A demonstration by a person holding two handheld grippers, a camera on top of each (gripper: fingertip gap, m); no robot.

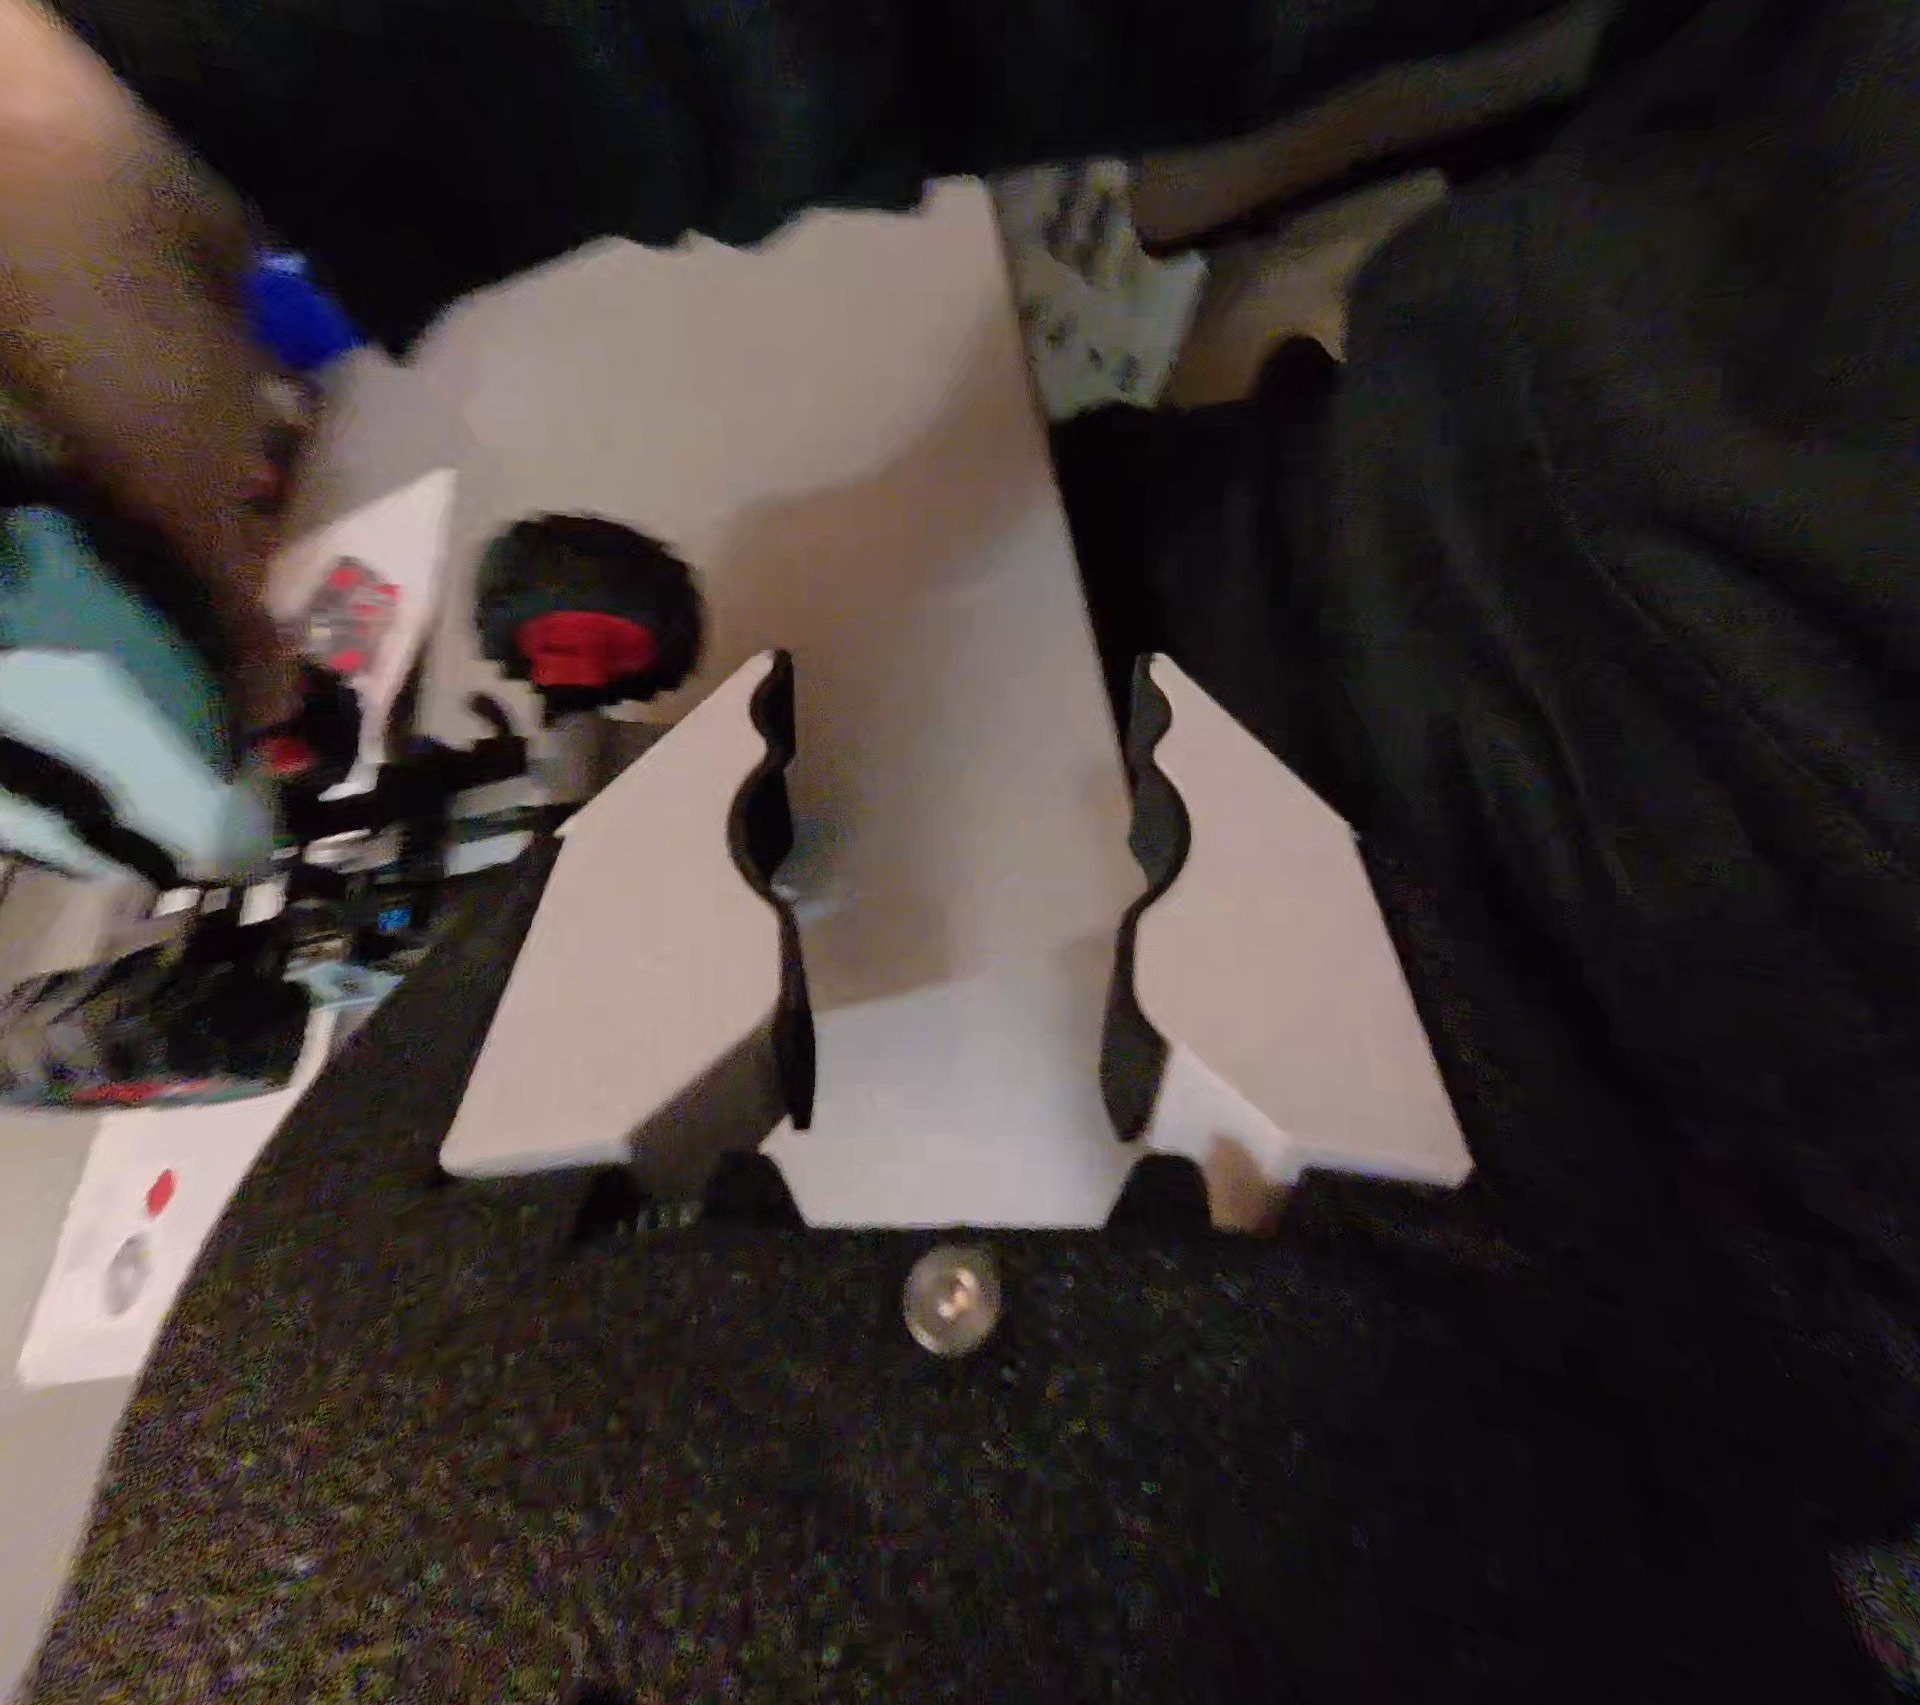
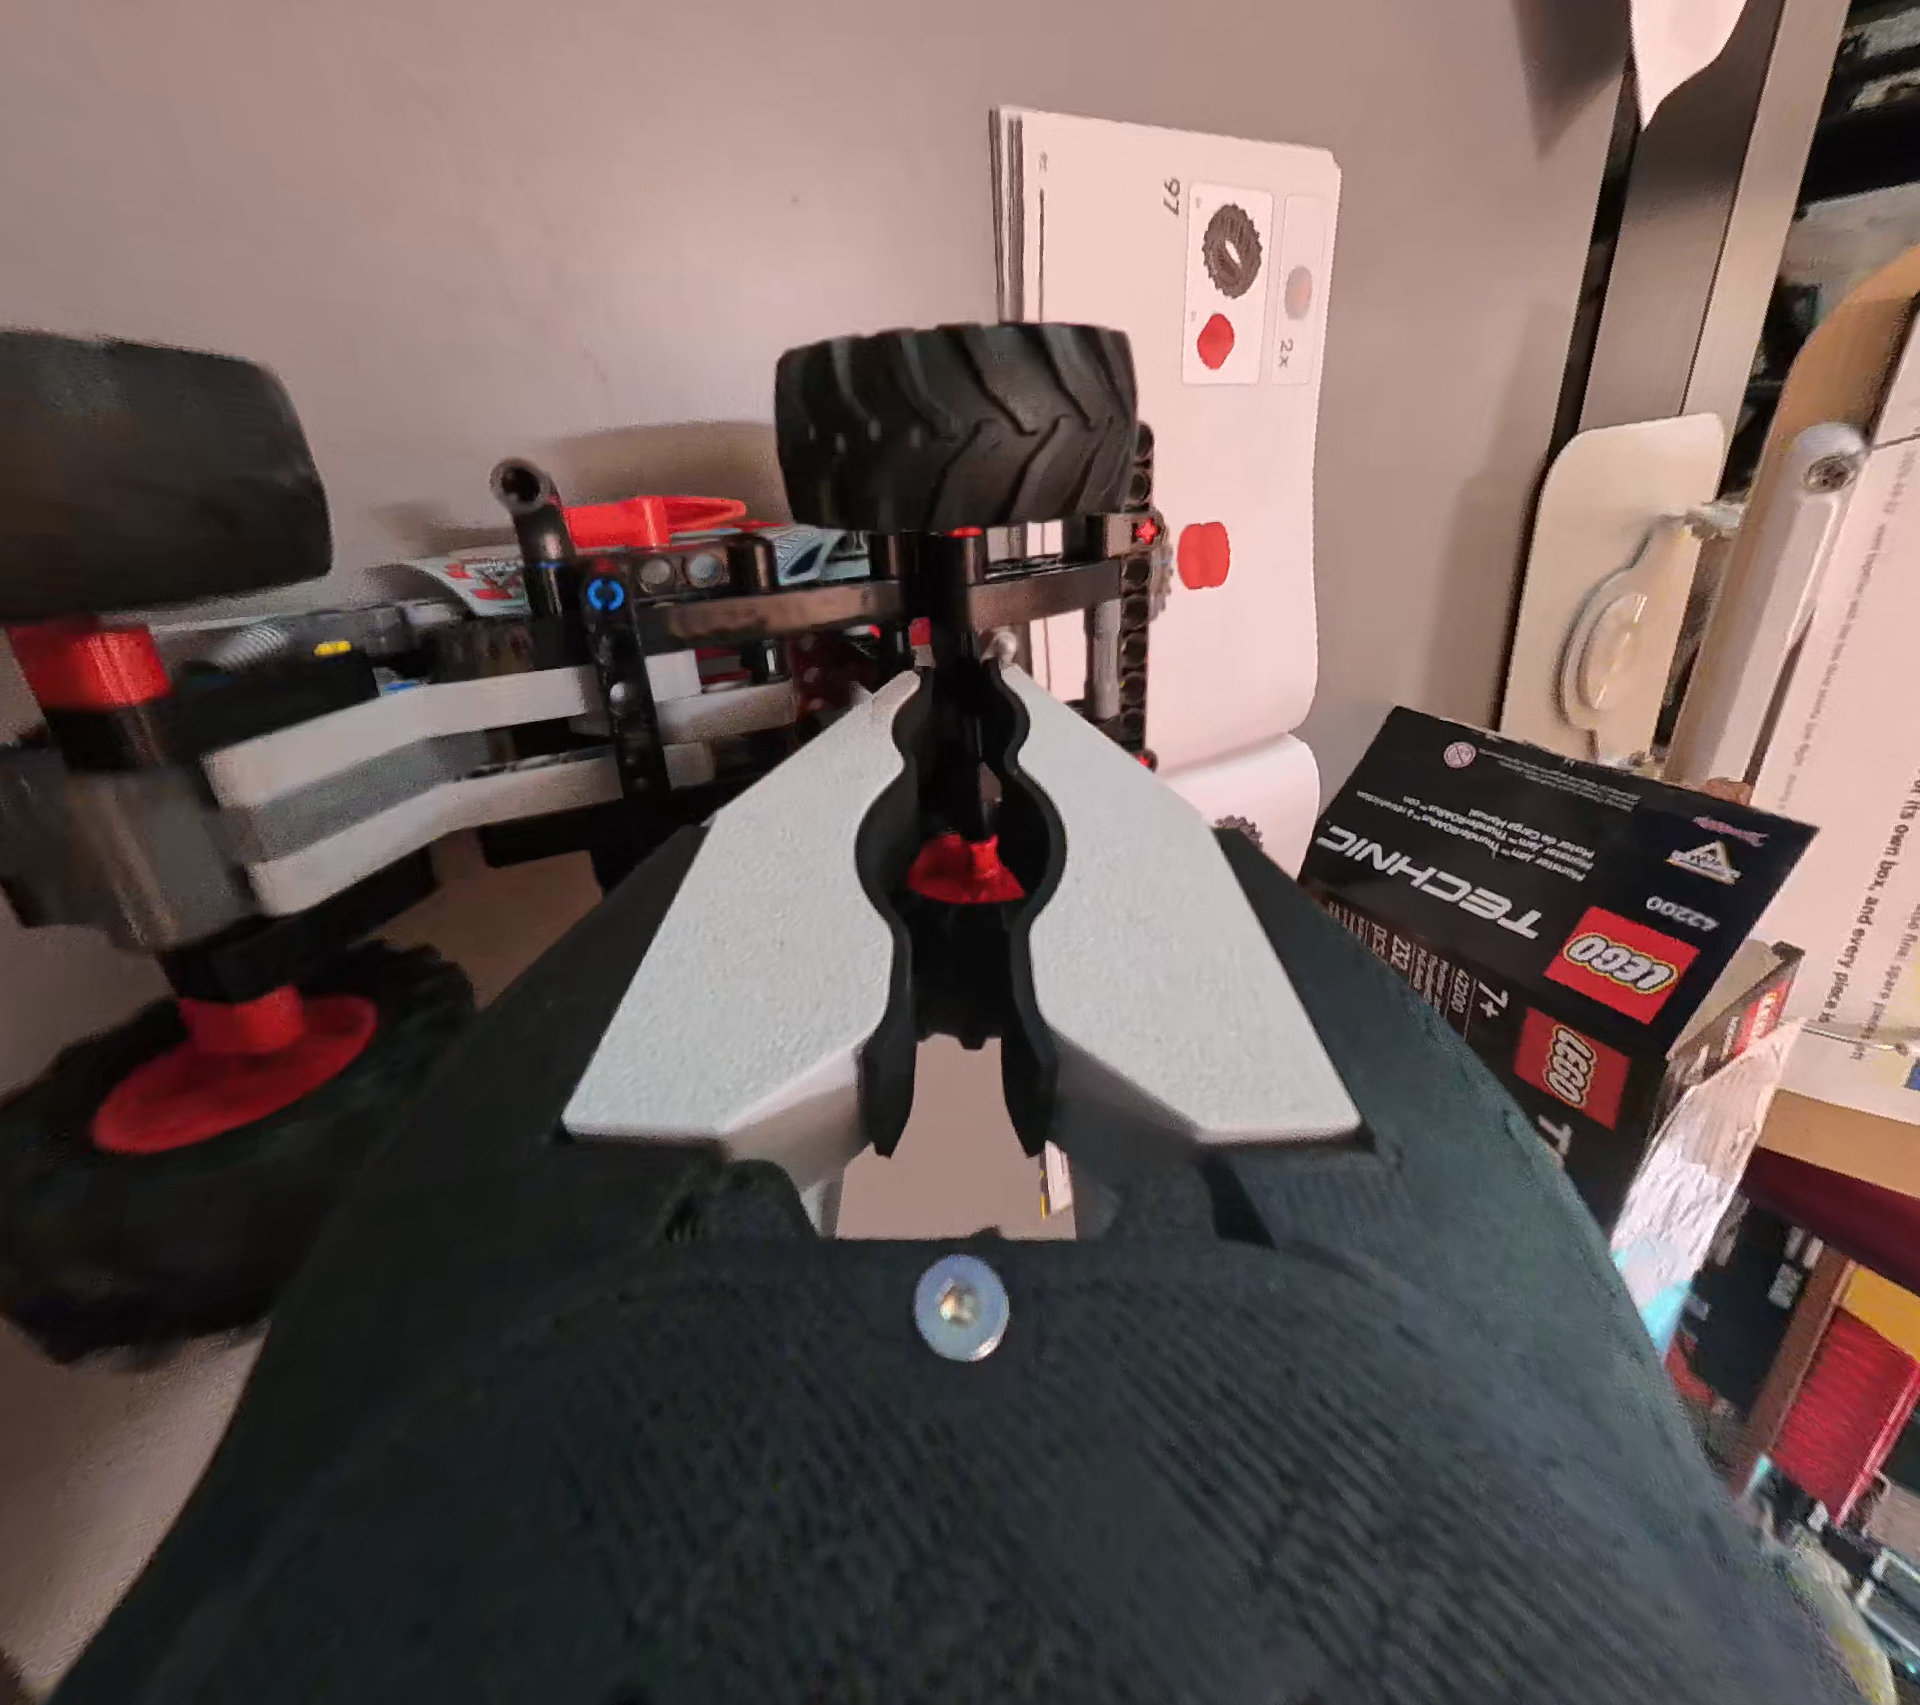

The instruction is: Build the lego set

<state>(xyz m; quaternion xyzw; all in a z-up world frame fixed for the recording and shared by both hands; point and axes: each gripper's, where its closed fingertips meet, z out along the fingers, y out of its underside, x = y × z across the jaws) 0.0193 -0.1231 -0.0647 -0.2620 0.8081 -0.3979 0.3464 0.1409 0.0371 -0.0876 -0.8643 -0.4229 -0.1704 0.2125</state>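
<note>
The Lego truck model (image 2: 499, 720) lies on its side, with black beams, white panels and red parts. My right gripper (image 2: 961, 679) is shut on a black axle post (image 2: 951, 616) of the truck, with a red hub piece (image 2: 951, 866) between the jaws. A black tyre (image 2: 956, 424) sits just past the fingertips. Two more wheels show at the left, one with a red hub (image 2: 229, 1115). My left gripper (image 1: 961, 663) is open and empty over the white table (image 1: 831, 408). The truck (image 1: 343, 824) and a red-hubbed wheel (image 1: 587, 616) lie to its left, blurred.
The instruction booklet (image 2: 1174, 408) lies open behind the truck; it also shows in the left wrist view (image 1: 114, 1240). A black Lego box (image 2: 1538, 928) stands at the right beside shelving. A hand (image 1: 104, 305) with the other gripper (image 1: 104, 720) is at the left. Dark cloth (image 1: 1558, 720) covers the right.
</note>
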